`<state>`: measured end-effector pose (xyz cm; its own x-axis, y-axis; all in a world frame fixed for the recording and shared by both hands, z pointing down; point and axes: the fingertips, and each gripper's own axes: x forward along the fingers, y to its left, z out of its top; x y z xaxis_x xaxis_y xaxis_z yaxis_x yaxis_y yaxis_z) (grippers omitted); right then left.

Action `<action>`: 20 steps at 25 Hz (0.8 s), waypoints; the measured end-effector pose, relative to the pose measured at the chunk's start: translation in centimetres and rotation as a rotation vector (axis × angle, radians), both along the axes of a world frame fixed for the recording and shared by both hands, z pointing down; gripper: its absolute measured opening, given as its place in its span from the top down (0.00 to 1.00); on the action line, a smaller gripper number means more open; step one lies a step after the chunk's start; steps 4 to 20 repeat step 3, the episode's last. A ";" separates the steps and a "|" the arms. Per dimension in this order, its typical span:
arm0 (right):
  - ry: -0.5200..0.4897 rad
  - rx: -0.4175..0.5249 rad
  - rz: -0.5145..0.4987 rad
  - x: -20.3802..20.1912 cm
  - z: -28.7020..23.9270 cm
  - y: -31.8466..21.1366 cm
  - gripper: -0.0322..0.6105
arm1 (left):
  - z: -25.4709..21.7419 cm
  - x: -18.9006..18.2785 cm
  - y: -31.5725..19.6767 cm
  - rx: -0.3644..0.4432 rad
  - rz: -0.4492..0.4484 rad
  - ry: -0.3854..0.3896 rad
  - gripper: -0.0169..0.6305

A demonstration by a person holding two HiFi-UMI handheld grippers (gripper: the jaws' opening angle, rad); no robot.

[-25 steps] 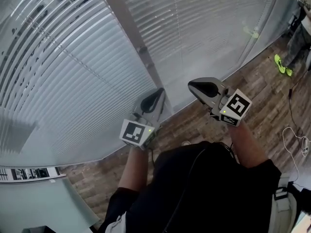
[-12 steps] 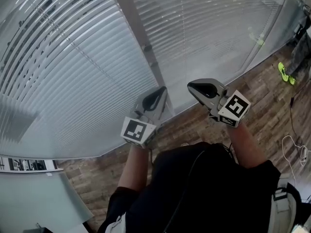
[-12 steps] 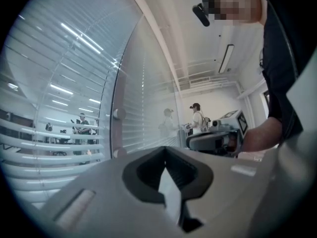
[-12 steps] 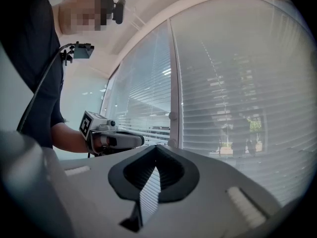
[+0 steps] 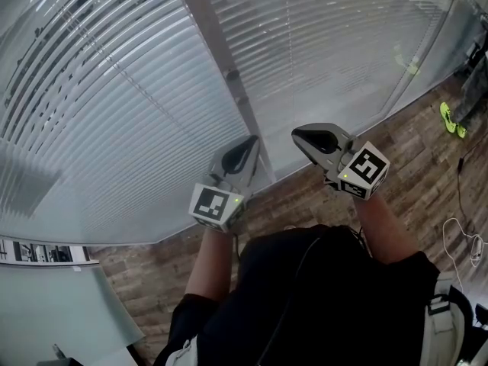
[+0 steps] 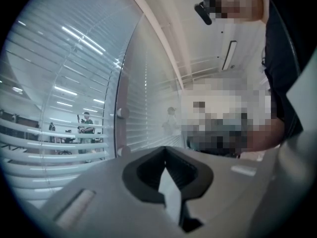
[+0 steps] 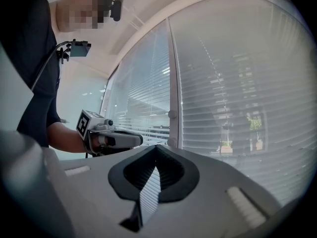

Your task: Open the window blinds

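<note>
White slatted blinds (image 5: 114, 113) hang behind a glass wall, their slats partly tilted, and a second panel (image 5: 328, 52) hangs to the right. A grey upright post (image 5: 229, 75) with two round knobs (image 7: 171, 114) divides them. My left gripper (image 5: 252, 142) is held level just left of the post's foot, jaws shut and empty. My right gripper (image 5: 299, 134) hovers level to the right of the post, also shut on nothing. In the right gripper view the blinds (image 7: 233, 98) fill the right side, and the left gripper (image 7: 136, 140) shows at the left. Neither gripper touches the glass.
Brown wood-plank floor (image 5: 427, 166) runs along the glass. A person's bright yellow-green shoes (image 5: 450, 118) stand at the far right. A white cable (image 5: 467, 231) lies on the floor at right. A pale ledge (image 5: 46, 252) lies at the lower left.
Both grippers stay where they were, still shut. Only the head camera has shifted a little, so the blinds and post sit slightly differently in the picture.
</note>
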<state>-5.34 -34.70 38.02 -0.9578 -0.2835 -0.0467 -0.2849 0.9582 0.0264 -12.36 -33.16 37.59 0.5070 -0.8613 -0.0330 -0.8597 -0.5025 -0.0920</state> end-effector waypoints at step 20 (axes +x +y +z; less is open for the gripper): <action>0.004 -0.005 -0.002 -0.1 0.1 -0.1 0.94 | 0.0 0.0 -0.1 -0.004 -0.002 0.002 0.97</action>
